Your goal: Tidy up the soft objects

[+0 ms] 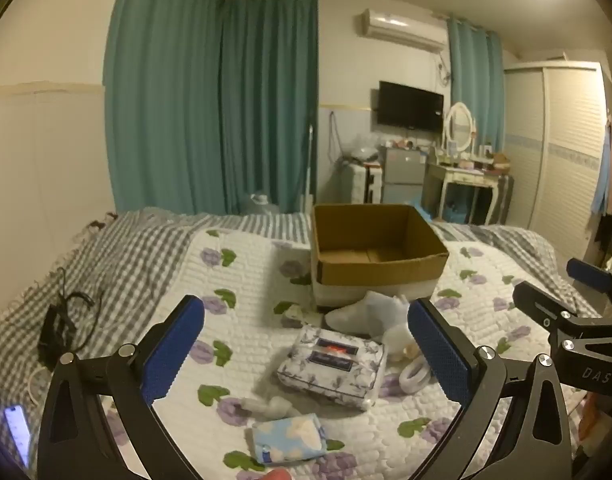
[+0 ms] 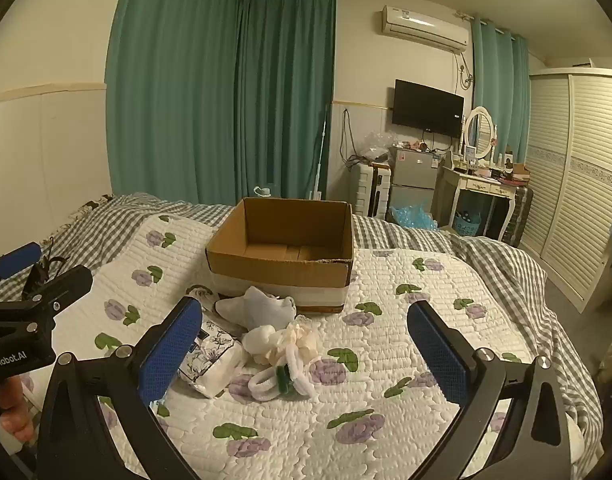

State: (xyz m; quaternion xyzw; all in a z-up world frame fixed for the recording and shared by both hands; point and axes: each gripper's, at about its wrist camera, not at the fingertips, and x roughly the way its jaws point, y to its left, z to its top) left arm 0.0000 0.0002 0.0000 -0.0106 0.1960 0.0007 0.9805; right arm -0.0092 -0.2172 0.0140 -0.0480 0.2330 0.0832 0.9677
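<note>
At the left edge of the right wrist view, a hand [image 2: 9,412] is cut off by the frame. The tissue pack [image 2: 209,360] sits half hidden behind the blue left pad. At lower left of the left wrist view, a phone [image 1: 17,432] is clipped. Dresser [image 2: 486,180] clutter is too small to identify.

This is a home bedroom. A bed [image 2: 426,380] with a floral quilt over a grey checked sheet fills the foreground. Teal curtains [image 2: 209,92] hang floor-length along the walls. On the far wall are an air conditioner [image 2: 424,26] and a TV [image 2: 428,107]. Below stand a small fridge [image 2: 412,176], a dressing table [image 2: 480,188] with an oval mirror [image 2: 480,132], and a louvred wardrobe [image 2: 578,184].
</note>
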